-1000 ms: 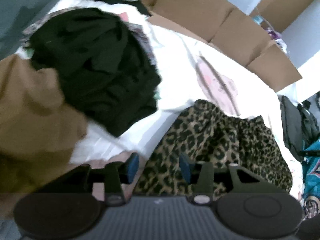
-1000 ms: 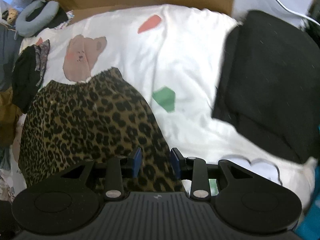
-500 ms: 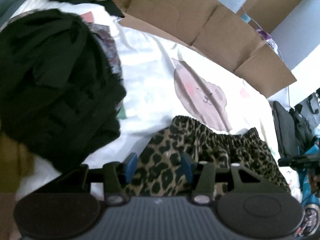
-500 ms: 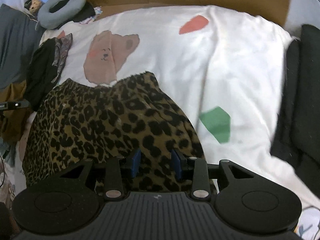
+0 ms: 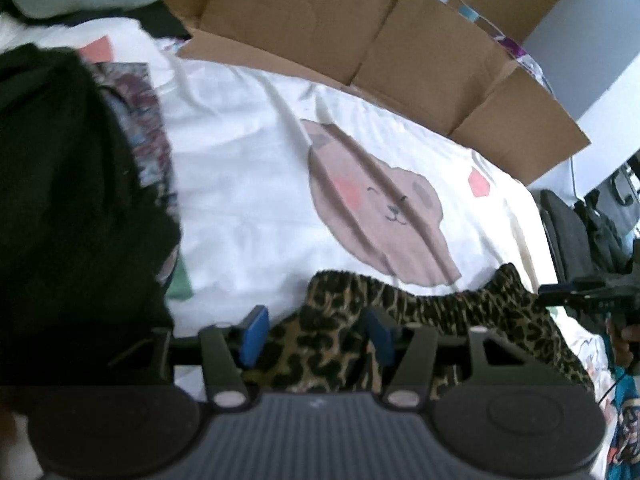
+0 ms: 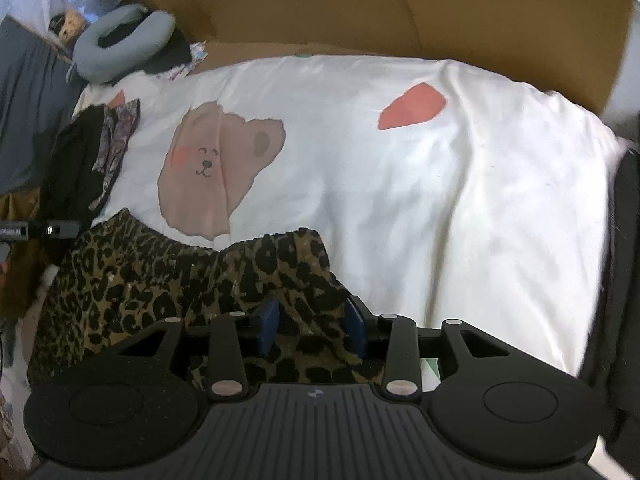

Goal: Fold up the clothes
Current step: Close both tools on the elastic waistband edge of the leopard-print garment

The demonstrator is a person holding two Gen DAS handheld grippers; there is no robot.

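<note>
While the white bear-print bedsheet [image 6: 420,184] fills both views, the leopard-print garment [image 6: 168,280] lies at six o'clock, bunched between the wide-apart fingers of the left gripper [image 5: 316,334] and right gripper [image 6: 312,326], neither visibly clamped.

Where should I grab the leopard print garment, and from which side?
Take the leopard print garment at its gathered elastic band, one end per gripper, coming in from the near side. That ruffled far edge lies across the bear-print sheet, a thick, firm hem.
</note>
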